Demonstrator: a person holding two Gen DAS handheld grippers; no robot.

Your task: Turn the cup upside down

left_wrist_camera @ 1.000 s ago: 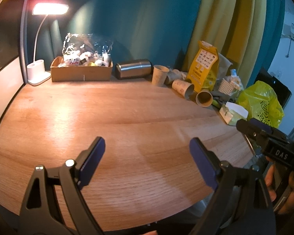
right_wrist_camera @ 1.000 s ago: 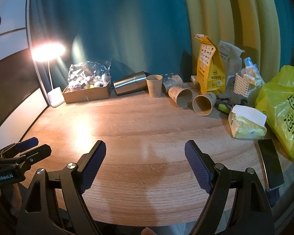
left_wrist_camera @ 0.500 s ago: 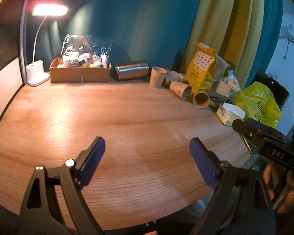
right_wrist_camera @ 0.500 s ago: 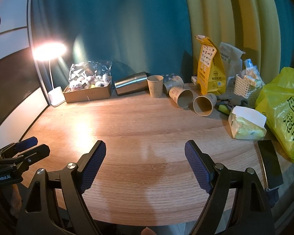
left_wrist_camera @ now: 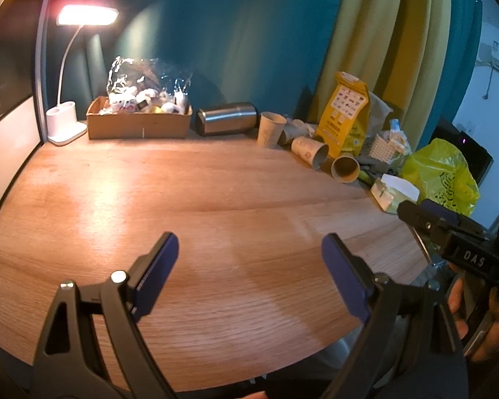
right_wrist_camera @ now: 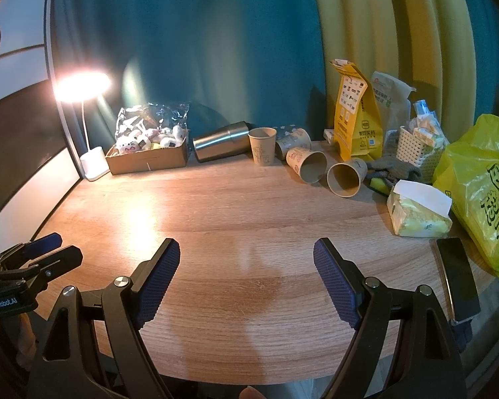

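An upright paper cup [left_wrist_camera: 270,129] [right_wrist_camera: 262,146] stands at the back of the wooden table [left_wrist_camera: 183,199]. Three more paper cups lie on their sides to its right, among them one [right_wrist_camera: 307,165] and another [right_wrist_camera: 346,174] with mouths facing me. My left gripper [left_wrist_camera: 249,272] is open and empty over the table's front edge. My right gripper [right_wrist_camera: 246,276] is open and empty, also at the front, far from the cups. Each gripper shows at the edge of the other's view.
A steel tumbler [right_wrist_camera: 221,141] lies on its side left of the cups. A cardboard box of snacks [right_wrist_camera: 148,154], a lit desk lamp [right_wrist_camera: 83,83], a yellow pouch [right_wrist_camera: 354,113], a white basket [right_wrist_camera: 419,153], a tissue pack [right_wrist_camera: 419,214], a yellow plastic bag [right_wrist_camera: 482,193] and a phone [right_wrist_camera: 457,279] line the back and right.
Both grippers have drifted slightly back and up, so the table objects look a little farther. Both stay open and empty. Nothing on the table has moved.
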